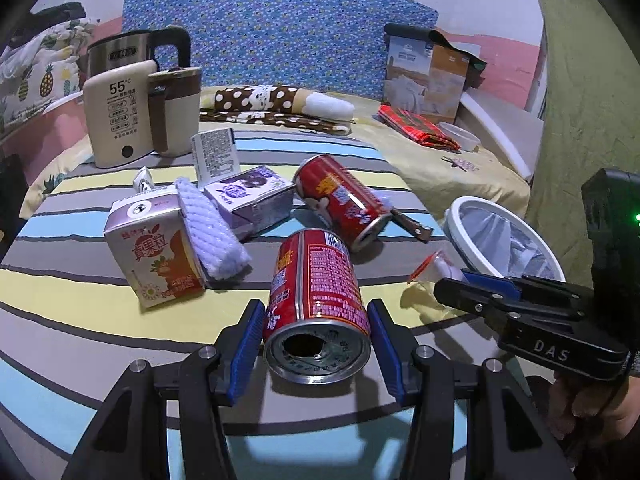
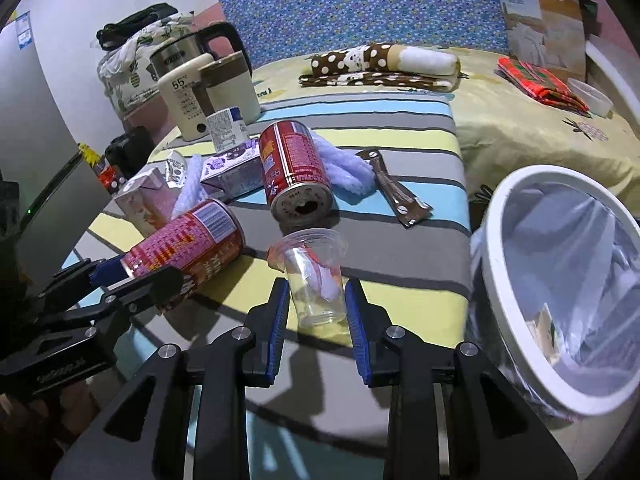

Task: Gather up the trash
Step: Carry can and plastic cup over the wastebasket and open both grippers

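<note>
Both hands loaded. Left gripper [image 1: 316, 344] is clamped on a red can [image 1: 316, 292], open end facing the cam, lower centre of the left view; right gripper [image 2: 316, 312] is pinching a clear plastic cup [image 2: 314, 276] with a bit of wrapper inside, lower centre of the right view. Bin [image 2: 560, 288] w/ liner sits at right edge of the right view, just off the striped surface [image 2: 400, 256]. Risks: cup is thin, so a hard squeeze may buckle it and it pops out; can is smooth and round, pads grip only the sides near the rim, so it could roll or slip out if tilted. Both grippers angle down fwd and sit close, so they could clash on the way to the bin. Still on the surface: 2nd can [image 1: 344, 200], cartons [image 1: 156, 248], sachet [image 2: 396, 192].
</note>
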Demonstrator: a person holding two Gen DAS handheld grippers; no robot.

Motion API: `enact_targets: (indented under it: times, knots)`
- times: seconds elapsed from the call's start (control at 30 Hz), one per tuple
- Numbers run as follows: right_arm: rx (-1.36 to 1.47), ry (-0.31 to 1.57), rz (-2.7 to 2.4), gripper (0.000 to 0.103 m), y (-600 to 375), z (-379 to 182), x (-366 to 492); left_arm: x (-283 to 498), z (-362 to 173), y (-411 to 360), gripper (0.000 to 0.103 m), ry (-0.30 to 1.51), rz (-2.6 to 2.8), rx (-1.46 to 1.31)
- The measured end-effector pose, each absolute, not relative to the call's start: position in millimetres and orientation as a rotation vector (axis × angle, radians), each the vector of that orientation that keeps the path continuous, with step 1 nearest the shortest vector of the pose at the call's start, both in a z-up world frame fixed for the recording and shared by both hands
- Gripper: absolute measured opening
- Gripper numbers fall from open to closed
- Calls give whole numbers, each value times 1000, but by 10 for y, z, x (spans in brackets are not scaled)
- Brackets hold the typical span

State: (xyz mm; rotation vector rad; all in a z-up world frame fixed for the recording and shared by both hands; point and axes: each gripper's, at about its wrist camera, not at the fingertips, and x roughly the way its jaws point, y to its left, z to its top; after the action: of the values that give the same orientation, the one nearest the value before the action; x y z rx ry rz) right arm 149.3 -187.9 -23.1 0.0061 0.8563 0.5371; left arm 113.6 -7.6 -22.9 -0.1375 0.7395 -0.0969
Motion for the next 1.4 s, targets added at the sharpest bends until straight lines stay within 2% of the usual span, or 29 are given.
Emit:
enact_targets:
  times: [0.77, 1.4]
  knots:
    - [88, 798, 450, 31, -2288, -129, 1356, 1060, -19, -420, 52, 697, -196, -108]
    - [163, 769, 248, 31, -3076, -127, 1377, 1497, 192, -1172, 52, 659, -371, -60]
